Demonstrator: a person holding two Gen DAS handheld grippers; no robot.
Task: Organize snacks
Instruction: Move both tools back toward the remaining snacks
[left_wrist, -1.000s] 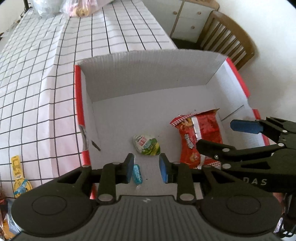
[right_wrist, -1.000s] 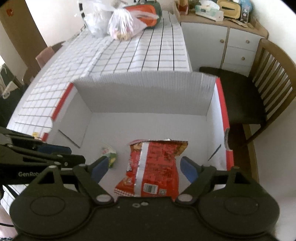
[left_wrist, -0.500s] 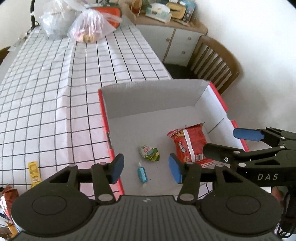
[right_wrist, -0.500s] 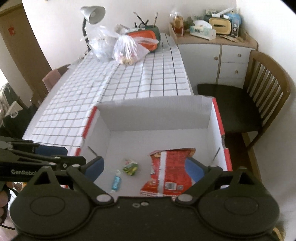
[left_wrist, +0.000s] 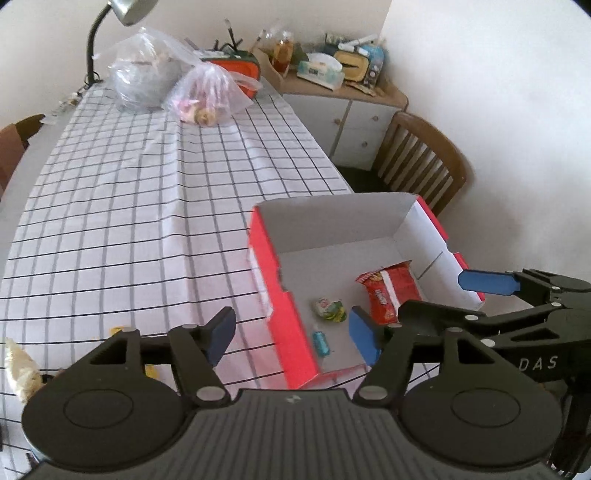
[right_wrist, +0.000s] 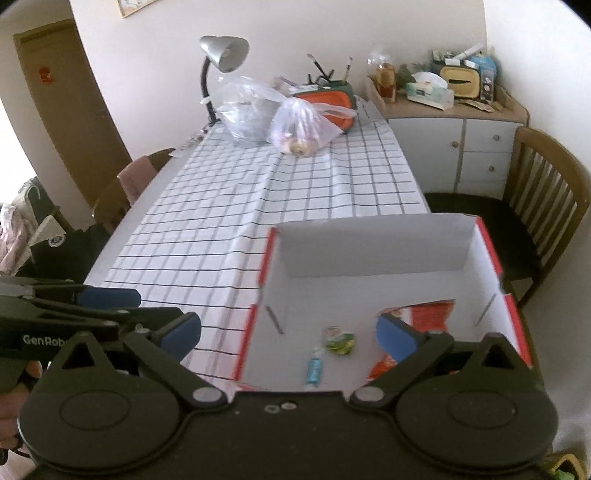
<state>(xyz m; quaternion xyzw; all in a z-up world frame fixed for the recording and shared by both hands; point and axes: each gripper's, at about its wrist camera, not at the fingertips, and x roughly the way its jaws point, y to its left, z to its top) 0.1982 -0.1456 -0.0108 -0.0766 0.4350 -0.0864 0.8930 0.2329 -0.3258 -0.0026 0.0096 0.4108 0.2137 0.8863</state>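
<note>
Looking along the left gripper (left_wrist: 291, 334), its blue pads stand apart with nothing gripped between them, the jaws having just been opening; beyond them sits the red box (left_wrist: 295, 332) with a white inside, on the checked tablecloth (left_wrist: 129, 221); in the box lie a red snack bag (left_wrist: 391, 291) toward the right wall, a small green-and-white packet (left_wrist: 330, 308) near the middle, and a small blue candy (left_wrist: 320, 342) just in front of it, each apart from the others; the right gripper's finger (left_wrist: 487, 281) reaches in from the right over the box's right wall; at the far end of the table stand two clear plastic bags (left_wrist: 207, 96) and a desk lamp (left_wrist: 122, 14); a pale wrapped snack (left_wrist: 20, 365) lies on the cloth at the left edge.

Turning to the right wrist view, the right gripper (right_wrist: 288, 334) is spread very wide and holds nothing, its jaws having just been opening; the box (right_wrist: 491, 243) lies ahead and below, with the blue candy (right_wrist: 314, 369), the green-and-white packet (right_wrist: 338, 339) and the red snack bag (right_wrist: 424, 314) on its floor, the bag partly hidden behind the right pad; the left gripper (right_wrist: 140, 310) shows at the left over the tablecloth (right_wrist: 295, 184), outside the box; a wooden chair (right_wrist: 546, 192) stands to the right of the table.
</note>
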